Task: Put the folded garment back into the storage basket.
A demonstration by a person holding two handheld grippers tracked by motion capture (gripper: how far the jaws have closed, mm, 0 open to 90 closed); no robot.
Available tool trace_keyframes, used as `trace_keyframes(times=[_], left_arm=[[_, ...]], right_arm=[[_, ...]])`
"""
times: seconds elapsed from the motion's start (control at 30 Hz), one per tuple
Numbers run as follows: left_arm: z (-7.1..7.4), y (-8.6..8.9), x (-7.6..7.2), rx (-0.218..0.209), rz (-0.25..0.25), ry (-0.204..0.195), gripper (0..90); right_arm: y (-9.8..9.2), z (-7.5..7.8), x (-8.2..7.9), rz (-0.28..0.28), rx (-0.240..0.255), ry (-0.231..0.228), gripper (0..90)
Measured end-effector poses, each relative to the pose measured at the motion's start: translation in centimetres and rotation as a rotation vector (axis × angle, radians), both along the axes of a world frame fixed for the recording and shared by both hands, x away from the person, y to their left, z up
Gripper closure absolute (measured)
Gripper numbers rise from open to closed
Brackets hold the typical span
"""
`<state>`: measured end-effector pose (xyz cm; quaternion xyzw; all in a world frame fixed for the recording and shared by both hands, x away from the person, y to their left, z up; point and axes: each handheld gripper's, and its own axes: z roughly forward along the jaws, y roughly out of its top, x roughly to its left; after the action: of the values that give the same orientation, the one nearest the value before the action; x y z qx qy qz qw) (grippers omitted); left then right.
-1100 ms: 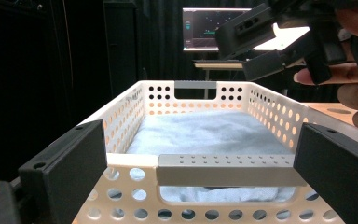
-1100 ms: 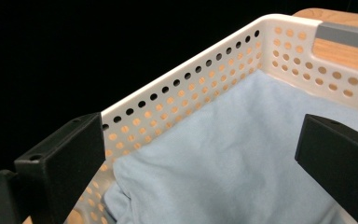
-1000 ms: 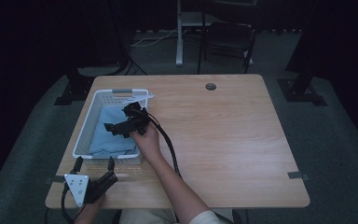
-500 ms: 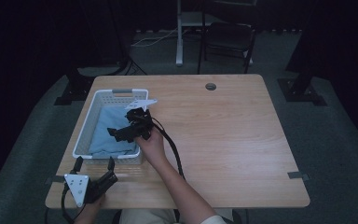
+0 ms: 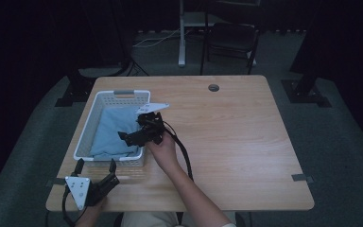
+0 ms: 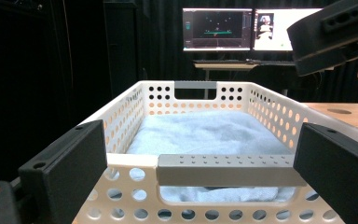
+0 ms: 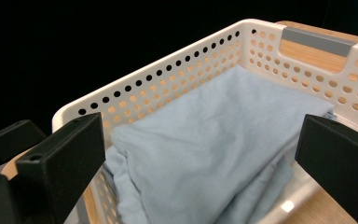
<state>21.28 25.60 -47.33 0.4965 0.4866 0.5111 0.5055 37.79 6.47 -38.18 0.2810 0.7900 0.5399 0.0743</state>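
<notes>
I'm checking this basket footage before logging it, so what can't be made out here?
- Basket floor: covered by the blue cloth in the high view and both gripper views.
- Cloth's near end: left gripper view, behind the basket's grey handle.
- Monitors: left gripper view, too small to read.
- Room beyond the table: high view, too dark.

Both grippers are black with blocky jaws; the left gripper (image 5: 94, 166) carries a grey three-cornered plate, the right gripper (image 5: 131, 137) a black cable.

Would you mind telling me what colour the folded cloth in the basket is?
The folded cloth is light blue, lying in the white perforated basket; the right gripper view shows it best.
</notes>
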Motion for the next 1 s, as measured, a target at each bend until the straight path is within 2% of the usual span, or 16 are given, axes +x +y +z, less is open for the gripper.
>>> trace_keyframes(times=[0.1, 0.73, 1.0], left_arm=[[0.0, 0.0, 0.0, 0.000, 0.000, 0.000, 3.9], [0.0, 0.0, 0.0, 0.000, 0.000, 0.000, 4.0], [0.0, 0.0, 0.0, 0.001, 0.001, -0.001, 4.0]], right_arm=[[-0.6, -0.1, -0.3, -0.007, -0.001, -0.015, 1.5], [-3.8, -0.6, -1.5, -0.030, -0.021, -0.029, 1.5], [-5.8, -0.8, -2.1, -0.048, -0.005, -0.023, 1.5]])
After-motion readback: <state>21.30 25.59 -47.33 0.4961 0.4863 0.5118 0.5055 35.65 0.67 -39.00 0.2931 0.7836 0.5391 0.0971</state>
